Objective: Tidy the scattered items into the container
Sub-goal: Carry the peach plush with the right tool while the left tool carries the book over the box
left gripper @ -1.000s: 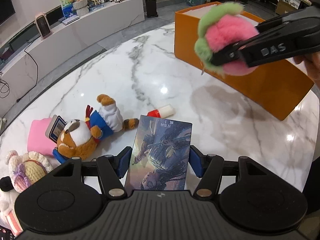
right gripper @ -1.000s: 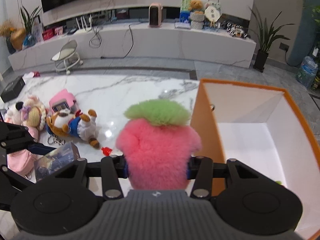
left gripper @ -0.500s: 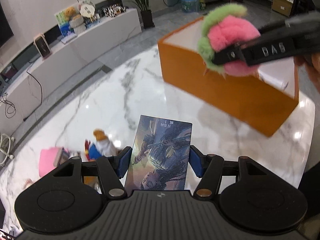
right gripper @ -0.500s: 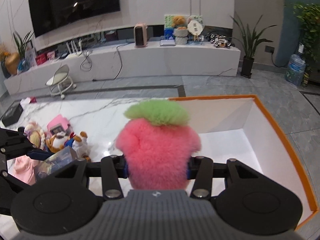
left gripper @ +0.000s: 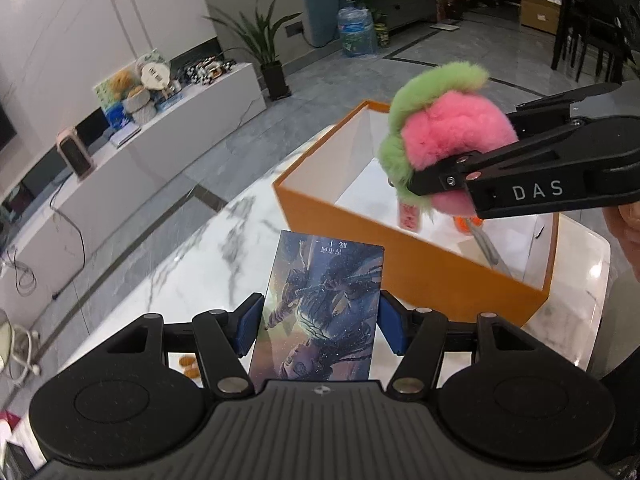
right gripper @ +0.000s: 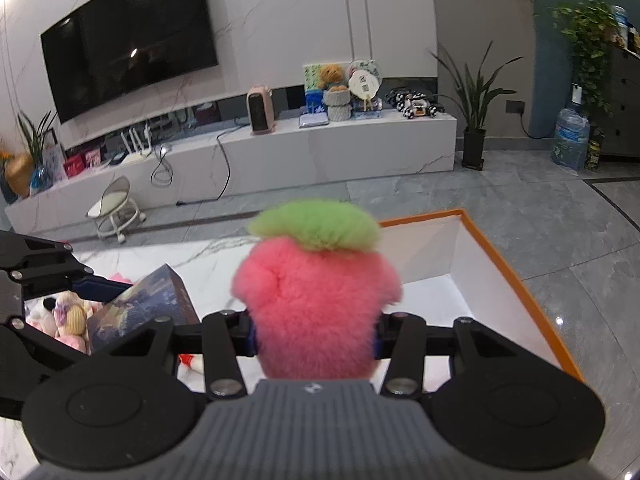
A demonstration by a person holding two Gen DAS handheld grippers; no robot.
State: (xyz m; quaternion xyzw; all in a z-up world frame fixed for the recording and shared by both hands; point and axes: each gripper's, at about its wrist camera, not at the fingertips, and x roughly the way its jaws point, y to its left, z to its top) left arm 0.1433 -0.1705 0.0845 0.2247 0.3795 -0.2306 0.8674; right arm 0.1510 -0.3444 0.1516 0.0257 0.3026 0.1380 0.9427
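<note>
Right gripper (right gripper: 315, 330): jaws pinching pink plush (right gripper: 316, 304) above orange box (left gripper: 420, 276).
Left gripper (left gripper: 320, 322): jaws pinching card box (left gripper: 320, 304), short of the box.
Risk: plush tag (left gripper: 410, 216) perhaps snagging; grippers colliding.
Surface (left gripper: 192, 264): other toys remain.

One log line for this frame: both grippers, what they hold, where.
left gripper: shut on card, short of box | right gripper: shut on plush strawberry, above box
</note>
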